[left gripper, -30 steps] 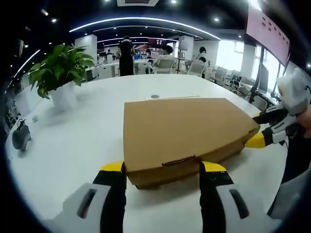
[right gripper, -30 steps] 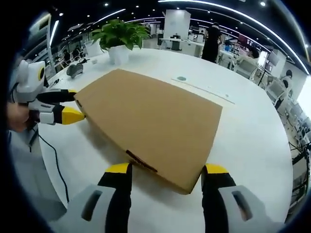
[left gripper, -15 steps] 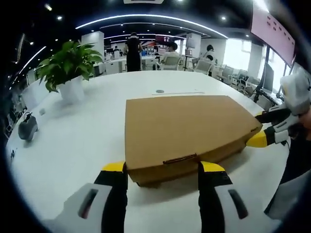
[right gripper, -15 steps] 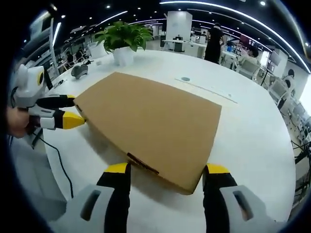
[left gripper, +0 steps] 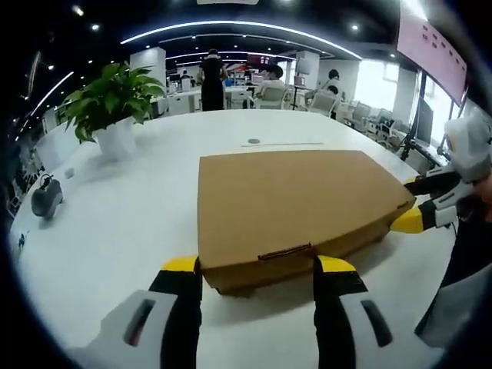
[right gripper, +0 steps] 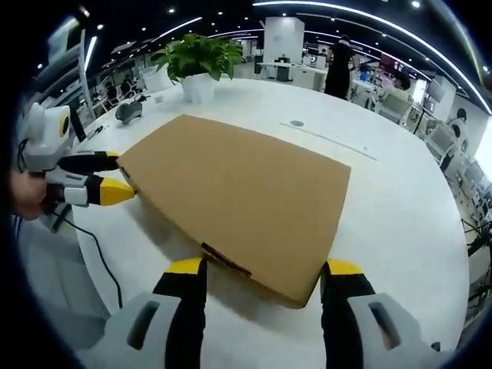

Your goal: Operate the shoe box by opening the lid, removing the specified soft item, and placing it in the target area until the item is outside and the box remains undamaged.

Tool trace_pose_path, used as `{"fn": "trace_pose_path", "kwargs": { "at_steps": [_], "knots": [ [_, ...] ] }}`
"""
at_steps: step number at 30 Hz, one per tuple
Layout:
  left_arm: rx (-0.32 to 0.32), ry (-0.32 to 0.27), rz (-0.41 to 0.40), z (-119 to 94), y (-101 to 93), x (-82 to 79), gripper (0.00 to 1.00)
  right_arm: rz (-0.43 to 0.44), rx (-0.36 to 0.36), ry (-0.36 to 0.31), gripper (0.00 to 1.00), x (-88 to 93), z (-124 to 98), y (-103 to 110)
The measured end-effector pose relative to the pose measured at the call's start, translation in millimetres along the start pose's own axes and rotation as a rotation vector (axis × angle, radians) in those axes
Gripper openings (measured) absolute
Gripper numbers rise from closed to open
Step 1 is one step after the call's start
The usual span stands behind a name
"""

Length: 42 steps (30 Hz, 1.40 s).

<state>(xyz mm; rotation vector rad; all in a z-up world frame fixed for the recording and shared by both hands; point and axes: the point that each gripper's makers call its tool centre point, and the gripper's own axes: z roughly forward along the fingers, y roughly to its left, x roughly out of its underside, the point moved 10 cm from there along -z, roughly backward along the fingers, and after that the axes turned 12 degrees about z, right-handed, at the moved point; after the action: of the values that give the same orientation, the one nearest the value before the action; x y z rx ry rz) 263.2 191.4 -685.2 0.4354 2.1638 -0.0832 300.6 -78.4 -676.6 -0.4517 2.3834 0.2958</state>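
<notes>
A flat brown cardboard shoe box [left gripper: 292, 200] lies on the white table, its lid down. My left gripper [left gripper: 257, 267] stands open at one short end, its yellow-tipped jaws on either side of the box's near corner. In the right gripper view the same shoe box [right gripper: 238, 192] lies ahead, and my right gripper [right gripper: 261, 270] is open astride its near edge. The left gripper [right gripper: 108, 177] comes in from the left in that view, at the box's far corner. The right gripper [left gripper: 423, 207] shows at the box's right corner in the left gripper view. The soft item is hidden inside.
A potted green plant [left gripper: 111, 104] in a white pot stands at the back left of the table [left gripper: 115, 231]. A grey computer mouse [left gripper: 46, 198] lies near the left edge. People and office chairs fill the room beyond. A cable [right gripper: 96, 254] hangs by the table edge.
Both views shifted a little, so the cameras moved slightly. The box and both grippers keep the same places relative to each other.
</notes>
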Motion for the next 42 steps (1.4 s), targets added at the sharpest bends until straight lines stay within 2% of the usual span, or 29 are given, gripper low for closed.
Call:
{"fn": "trace_pose_path", "kwargs": {
  "at_steps": [15, 24, 26, 42],
  "knots": [
    [-0.005, -0.005, -0.005, -18, 2.7, 13.5, 0.57, 0.000, -0.009, -0.005, 0.58, 11.9, -8, 17],
    [0.004, -0.020, 0.006, -18, 4.3, 15.9, 0.57, 0.006, 0.000, -0.015, 0.58, 14.6, -9, 19],
    [-0.002, -0.019, 0.031, -18, 5.3, 16.8, 0.56, 0.006, 0.007, -0.015, 0.58, 14.7, -8, 20],
    [0.012, -0.012, 0.023, -20, 11.4, 19.2, 0.56, 0.017, 0.015, 0.002, 0.58, 14.8, -9, 27]
  ]
}}
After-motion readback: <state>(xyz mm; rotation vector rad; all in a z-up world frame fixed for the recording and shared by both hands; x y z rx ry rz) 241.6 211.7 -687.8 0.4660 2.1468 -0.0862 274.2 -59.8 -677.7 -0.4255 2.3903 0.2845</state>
